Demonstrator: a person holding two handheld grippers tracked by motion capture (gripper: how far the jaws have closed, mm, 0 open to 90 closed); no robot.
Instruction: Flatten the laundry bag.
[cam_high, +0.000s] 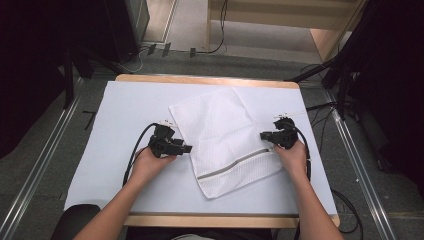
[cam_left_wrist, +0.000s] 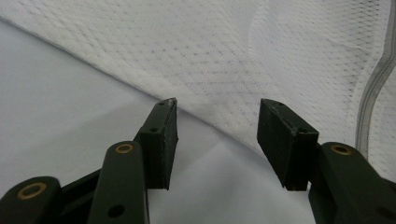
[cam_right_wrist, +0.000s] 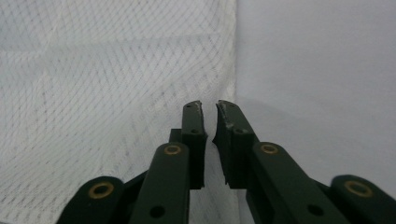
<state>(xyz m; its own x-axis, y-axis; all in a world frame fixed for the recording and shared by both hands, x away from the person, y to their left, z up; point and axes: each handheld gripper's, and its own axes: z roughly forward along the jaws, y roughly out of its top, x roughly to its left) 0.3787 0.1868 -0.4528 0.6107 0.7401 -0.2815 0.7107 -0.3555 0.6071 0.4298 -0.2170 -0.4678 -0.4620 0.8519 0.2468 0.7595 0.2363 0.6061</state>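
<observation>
I have a white mesh laundry bag (cam_high: 227, 137) lying flat on the white table (cam_high: 125, 105), roughly mid-table and turned at a slant. Its long axis runs from the far corner near the middle of the table down toward me, ending at the near corner that points at my side. The grey zipper band (cam_high: 235, 164) crosses the bag close to that near end, so I read the near end as the opening side.

The bag sits between my two hands. My left tongs (cam_high: 187, 148) are just beside its left edge, pointing across toward the cloth. In the left gripper view the left tongs (cam_left_wrist: 217, 133) are released, jaws standing wide with bare table between them and the bag's edge (cam_left_wrist: 196, 109) running slantwise just ahead of the tips, not yet between them.

My right tongs (cam_high: 264, 135) are at the bag's right edge, pointing inward. In the right gripper view the right tongs (cam_right_wrist: 209, 119) are nearly closed with a thin gap between the pads. The hem of the mesh (cam_right_wrist: 231, 60) runs straight ahead of them, but I can't quite tell from this angle whether any fabric is caught in that gap; it looks to me as though nothing is pinched.

Both hands are about equally near, each on its own long edge. The coming move, as I judge it, turns on the left tongs sliding forward until that slanted edge sits between the pads.
</observation>
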